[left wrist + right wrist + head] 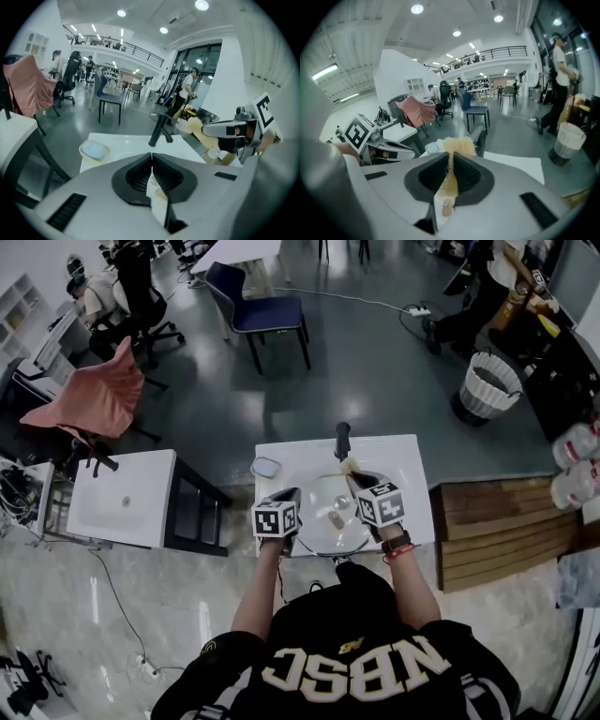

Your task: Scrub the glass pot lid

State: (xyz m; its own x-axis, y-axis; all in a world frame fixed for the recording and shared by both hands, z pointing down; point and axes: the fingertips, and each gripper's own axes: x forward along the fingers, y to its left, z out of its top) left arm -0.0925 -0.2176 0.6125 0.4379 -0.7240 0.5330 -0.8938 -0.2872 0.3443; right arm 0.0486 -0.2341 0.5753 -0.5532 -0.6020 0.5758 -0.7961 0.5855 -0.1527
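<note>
The glass pot lid (pixel 330 514) lies on a white table (pixel 403 460), its pale knob near the middle. My left gripper (pixel 292 496) sits at the lid's left rim; in the left gripper view its jaws (pixel 152 157) are closed with a thin pale edge between them, apparently the rim. My right gripper (pixel 355 482) reaches over the lid's far right part and is shut on a brush (pixel 348 466). The brush's straw-coloured bristles (pixel 459 145) stick out past the jaw tips (pixel 452 158). From the left gripper view, the right gripper (pixel 224 129) and bristles (pixel 191 125) show at right.
A black tap (pixel 342 439) stands at the table's far edge. A soap dish (pixel 266 467) lies at the far left corner. Another white table (pixel 122 498) stands to the left, wooden boards (pixel 497 521) to the right, a blue chair (pixel 262 310) and a bin (pixel 487 385) beyond.
</note>
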